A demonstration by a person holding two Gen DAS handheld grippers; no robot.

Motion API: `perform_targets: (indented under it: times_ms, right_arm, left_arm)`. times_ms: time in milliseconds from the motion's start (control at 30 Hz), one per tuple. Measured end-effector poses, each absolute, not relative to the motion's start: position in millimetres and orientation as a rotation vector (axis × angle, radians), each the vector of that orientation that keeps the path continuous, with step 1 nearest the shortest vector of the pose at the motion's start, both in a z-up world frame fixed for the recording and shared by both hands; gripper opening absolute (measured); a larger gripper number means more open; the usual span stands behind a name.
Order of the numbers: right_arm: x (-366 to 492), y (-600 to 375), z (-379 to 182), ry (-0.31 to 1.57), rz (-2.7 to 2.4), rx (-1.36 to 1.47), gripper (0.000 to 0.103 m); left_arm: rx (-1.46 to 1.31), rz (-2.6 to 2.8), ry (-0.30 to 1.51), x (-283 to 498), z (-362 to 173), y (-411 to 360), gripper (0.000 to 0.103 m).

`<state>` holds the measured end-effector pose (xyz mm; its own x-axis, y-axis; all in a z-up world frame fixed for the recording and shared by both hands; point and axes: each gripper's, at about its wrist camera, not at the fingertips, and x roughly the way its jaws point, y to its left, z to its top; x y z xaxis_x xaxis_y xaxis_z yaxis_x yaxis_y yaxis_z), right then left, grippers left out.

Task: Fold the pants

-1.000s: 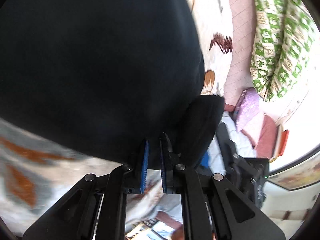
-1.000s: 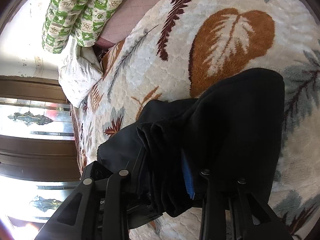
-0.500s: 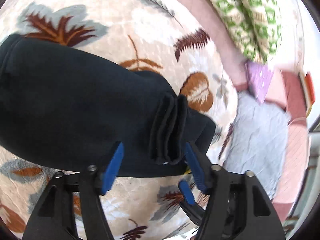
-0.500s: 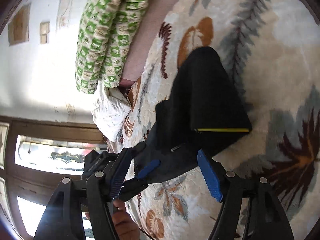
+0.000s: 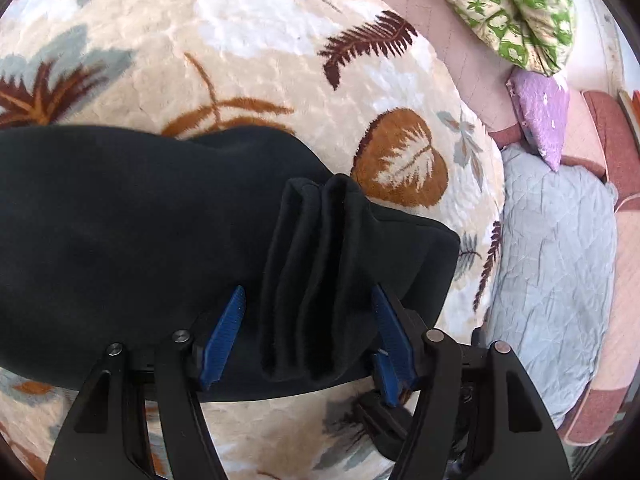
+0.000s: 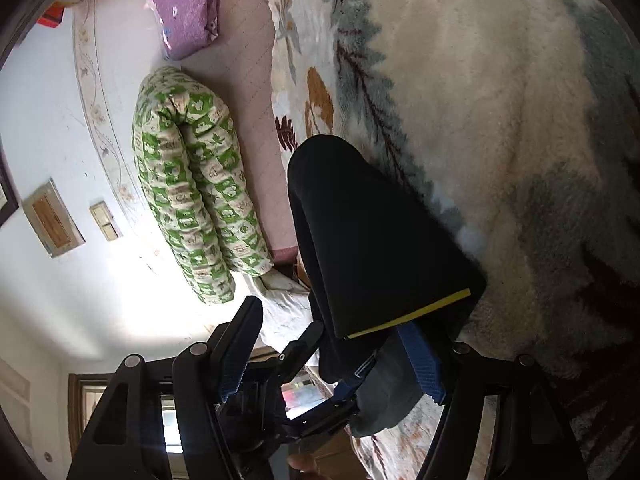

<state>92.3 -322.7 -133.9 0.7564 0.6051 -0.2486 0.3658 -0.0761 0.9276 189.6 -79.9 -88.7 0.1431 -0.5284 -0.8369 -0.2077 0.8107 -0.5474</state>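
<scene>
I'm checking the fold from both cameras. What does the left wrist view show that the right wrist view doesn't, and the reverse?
Only the left wrist view shows the pleated bunch of fabric between the left gripper's closing jaws, untouched by the pads, and a grey quilt.

Only the right wrist view shows the yellow edge strip and the wall.

Both show the black pants, leaf-print blanket, green pillow and purple pillow.

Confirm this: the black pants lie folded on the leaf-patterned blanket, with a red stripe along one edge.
Not quite: the stripe is yellow, not red, as the right wrist view shows. The rest stands: the black pants lie folded on the leaf-patterned blanket.
</scene>
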Motion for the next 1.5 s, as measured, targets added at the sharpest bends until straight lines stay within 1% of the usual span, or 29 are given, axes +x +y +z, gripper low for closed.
perform_targets:
  times_ms: [33, 67, 100, 133, 167, 200, 233, 367, 467, 533, 633, 700, 800, 833, 867, 933, 967, 1000, 1067, 1100, 1167, 1233, 1300, 1333, 1433, 1500]
  right_arm:
    - [93, -323, -134, 0.774, 0.238, 1.696, 0.068]
    - [93, -323, -133, 0.774, 0.244, 1.692, 0.067]
    - [95, -322, -133, 0.782, 0.253, 1.689, 0.058]
    - [97, -320, -134, 0.799, 0.247, 1.684, 0.043]
    - [97, -319, -135, 0.807, 0.242, 1.684, 0.035]
    - [98, -318, -136, 0.821, 0.249, 1.681, 0.022]
    - [99, -317, -136, 0.84, 0.248, 1.663, 0.015]
    - [89, -340, -117, 0.755, 0.237, 1.572, 0.012]
    - [79, -366, -107, 0.715, 0.169, 1.499, 0.011]
    - [79, -374, -110, 0.753, 0.128, 1.45, 0.01]
    - [82, -371, -114, 0.828, 0.071, 1.304, 0.01]
    - [84, -371, -124, 0.85, 0.062, 1.25, 0.005]
    - [89, -366, -117, 0.87, 0.054, 1.178, 0.007]
    - [92, -367, -115, 0.884, 0.068, 1.19, 0.012]
    - [90, -370, -115, 0.892, 0.084, 1.232, 0.013]
    - [77, -377, -113, 0.884, 0.11, 1.377, 0.025]
    - [68, -380, -110, 0.875, 0.125, 1.413, 0.028]
    - [58, -382, -101, 0.868, 0.137, 1.423, 0.032]
    - [43, -385, -85, 0.849, 0.133, 1.392, 0.036]
    - [35, -385, -75, 0.839, 0.139, 1.368, 0.04]
    - [27, -378, -59, 0.837, 0.155, 1.312, 0.045]
    - [28, -359, -43, 0.854, 0.187, 1.22, 0.048]
    - [37, -323, -29, 0.897, 0.254, 1.091, 0.05]
    - [42, -304, -25, 0.92, 0.291, 1.038, 0.051]
    - [58, -230, -18, 0.994, 0.419, 0.824, 0.055]
    - [65, -175, -14, 1.024, 0.491, 0.652, 0.055]
  left_arm:
    - [-0.65, -0.262, 1.441, 190, -90, -81, 0.055]
    - [-0.66, -0.269, 1.448, 191, -92, -83, 0.039]
    - [-0.669, -0.278, 1.46, 190, -93, -83, 0.026]
    - [-0.675, -0.277, 1.467, 188, -93, -84, 0.023]
    - [-0.684, -0.277, 1.468, 186, -92, -84, 0.019]
    - [-0.693, -0.292, 1.465, 184, -89, -84, 0.017]
    - [-0.702, -0.306, 1.459, 182, -85, -86, 0.016]
    - [-0.652, -0.303, 1.428, 177, -77, -98, 0.016]
    - [-0.577, -0.245, 1.461, 176, -90, -106, 0.017]
    - [-0.541, -0.219, 1.451, 177, -98, -108, 0.017]
    - [-0.502, -0.217, 1.414, 178, -102, -109, 0.017]
    - [-0.476, -0.211, 1.409, 180, -101, -113, 0.017]
    - [-0.5, -0.247, 1.442, 181, -96, -108, 0.017]
    - [-0.524, -0.26, 1.46, 179, -94, -103, 0.017]
    - [-0.546, -0.267, 1.47, 176, -91, -96, 0.017]
    - [-0.56, -0.268, 1.458, 166, -80, -79, 0.018]
    - [-0.551, -0.257, 1.442, 161, -73, -68, 0.018]
    - [-0.55, -0.248, 1.415, 156, -64, -54, 0.018]
    - [-0.555, -0.224, 1.373, 145, -52, -26, 0.018]
    - [-0.554, -0.209, 1.354, 140, -46, -11, 0.018]
    - [-0.559, -0.166, 1.316, 129, -34, 25, 0.018]
    - [-0.536, -0.122, 1.281, 119, -24, 58, 0.022]
    - [-0.495, -0.042, 1.252, 110, -19, 94, 0.039]
    - [-0.495, -0.017, 1.235, 106, -17, 110, 0.042]
    - [-0.525, 0.023, 1.206, 99, -18, 153, 0.042]
    - [-0.547, 0.037, 1.204, 98, -22, 174, 0.042]
